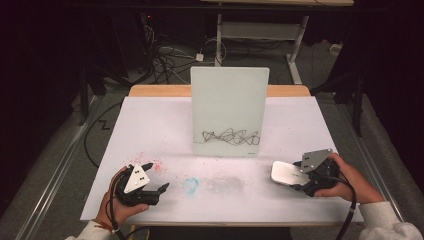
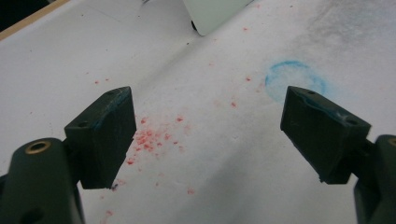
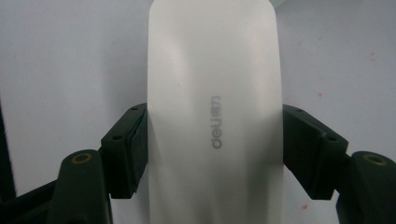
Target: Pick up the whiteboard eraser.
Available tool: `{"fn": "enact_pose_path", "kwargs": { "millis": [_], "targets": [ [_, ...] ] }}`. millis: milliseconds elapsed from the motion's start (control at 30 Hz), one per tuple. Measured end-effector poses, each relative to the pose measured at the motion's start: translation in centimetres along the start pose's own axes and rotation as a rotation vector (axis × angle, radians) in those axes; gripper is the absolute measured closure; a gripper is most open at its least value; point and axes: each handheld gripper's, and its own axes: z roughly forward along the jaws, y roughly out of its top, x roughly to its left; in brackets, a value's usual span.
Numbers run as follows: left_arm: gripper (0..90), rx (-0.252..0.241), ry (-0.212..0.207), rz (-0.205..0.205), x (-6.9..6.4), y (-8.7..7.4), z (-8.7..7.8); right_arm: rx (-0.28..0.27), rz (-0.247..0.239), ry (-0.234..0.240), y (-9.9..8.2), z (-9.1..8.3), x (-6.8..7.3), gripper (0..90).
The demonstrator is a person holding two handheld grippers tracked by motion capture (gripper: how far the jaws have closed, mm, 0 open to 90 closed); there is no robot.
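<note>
A white board [image 1: 229, 107] stands upright at the middle of the table with a black scribble [image 1: 231, 136] across its lower part. At the right front, my right gripper [image 1: 300, 177] is shut on a white block-shaped eraser [image 1: 285, 173] that lies flat on the table. In the right gripper view both pads press the long sides of the eraser [image 3: 215, 116], which bears a grey logo. My left gripper [image 1: 158, 175] rests at the left front, open, with nothing between its jaws [image 2: 208, 116]; the left gripper view shows a lower corner of the board [image 2: 210, 14].
The white table sheet [image 1: 150, 125] carries red specks [image 2: 154, 137] under the left gripper, a blue ring stain [image 1: 191, 185] and a grey smudge [image 1: 225, 184] in front of the board. Cables and table legs lie on the floor beyond the table's far wooden edge [image 1: 160, 90].
</note>
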Motion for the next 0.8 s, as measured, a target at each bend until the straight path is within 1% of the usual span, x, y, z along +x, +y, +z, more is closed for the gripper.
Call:
{"fn": "enact_pose_path", "kwargs": {
  "millis": [33, 67, 167, 233, 333, 400, 467, 500, 533, 600, 667, 733, 800],
  "targets": [
    [17.7, 0.000, 0.000, 0.000, 0.0, 0.0, 0.0, -0.026, 0.004, -0.022, 0.2, 0.0, 0.0, 31.0],
    [17.7, -0.008, 0.003, -0.005, 0.1, 0.0, -0.1, -0.043, 0.023, -0.045, 0.4, 0.0, 0.1, 31.0],
    [17.7, -0.011, -0.002, -0.010, 0.2, 0.0, -0.1, -0.101, 0.046, -0.079, 1.2, -0.1, 0.2, 31.0],
    [17.7, -0.011, 0.001, -0.008, 0.3, -0.1, -0.2, -0.124, 0.049, -0.109, 1.8, -0.1, 0.3, 31.0],
    [17.7, -0.014, 0.001, -0.013, 0.4, -0.1, -0.2, -0.180, 0.082, -0.137, 2.6, 0.0, 0.4, 31.0],
    [17.7, -0.013, 0.000, -0.011, 0.4, -0.1, -0.2, -0.209, 0.097, -0.165, 3.0, -0.1, 0.5, 31.0],
    [17.7, -0.017, -0.007, -0.008, 0.4, -0.1, -0.2, -0.263, 0.131, -0.198, 3.2, -0.1, 0.5, 31.0],
    [17.7, -0.019, -0.012, -0.008, 0.4, -0.1, -0.2, -0.281, 0.153, -0.199, 3.3, -0.1, 0.4, 31.0],
    [17.7, -0.021, -0.015, -0.010, 0.5, -0.1, -0.1, -0.300, 0.170, -0.211, 3.3, -0.2, 0.4, 31.0],
    [17.7, -0.018, -0.018, -0.011, 0.6, -0.2, 0.0, -0.322, 0.203, -0.244, 3.2, -0.2, 0.5, 31.0],
    [17.7, -0.018, -0.020, -0.012, 0.6, -0.2, 0.0, -0.342, 0.226, -0.269, 3.2, -0.2, 0.6, 31.0],
    [17.8, -0.020, -0.026, -0.018, 0.7, -0.3, 0.2, -0.363, 0.247, -0.280, 3.1, -0.2, 0.9, 31.0],
    [17.8, -0.023, -0.033, -0.024, 0.8, -0.4, 0.2, -0.376, 0.249, -0.286, 3.1, -0.1, 1.1, 31.0]
  ]
}}
